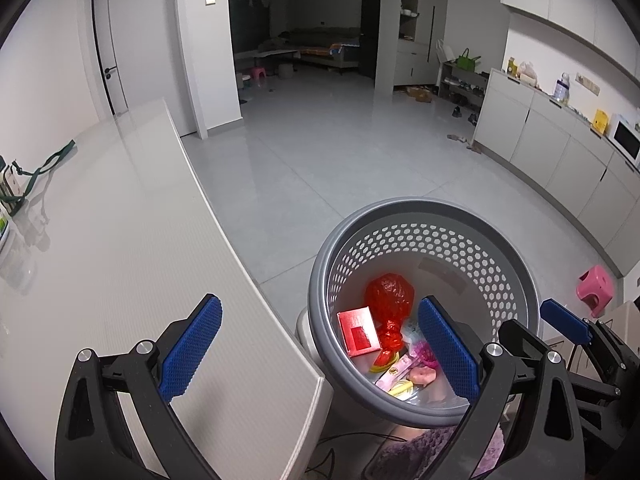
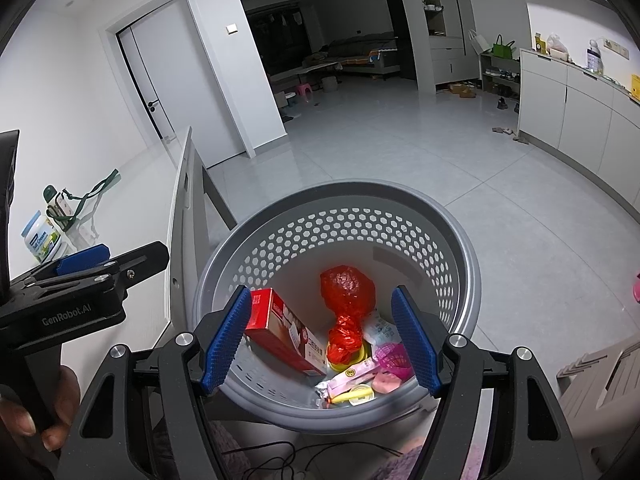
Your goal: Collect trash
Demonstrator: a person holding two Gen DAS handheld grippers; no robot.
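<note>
Blue-padded fingers [image 2: 414,342] of our right gripper [image 2: 324,340] stand apart and empty over the grey perforated basket [image 2: 460,240]; our left gripper [image 1: 320,348] is likewise apart, straddling the counter [image 1: 120,240] edge. Trash lies in the basket's bottom: a red bag [image 2: 348,288], crinkly and light, best pinched at its knot, and a stiff carton [image 2: 280,328], best gripped across its narrow sides.

Basket [image 2: 460,248] mouth open above; table [image 2: 176,216] edge (left) crowds it.
</note>
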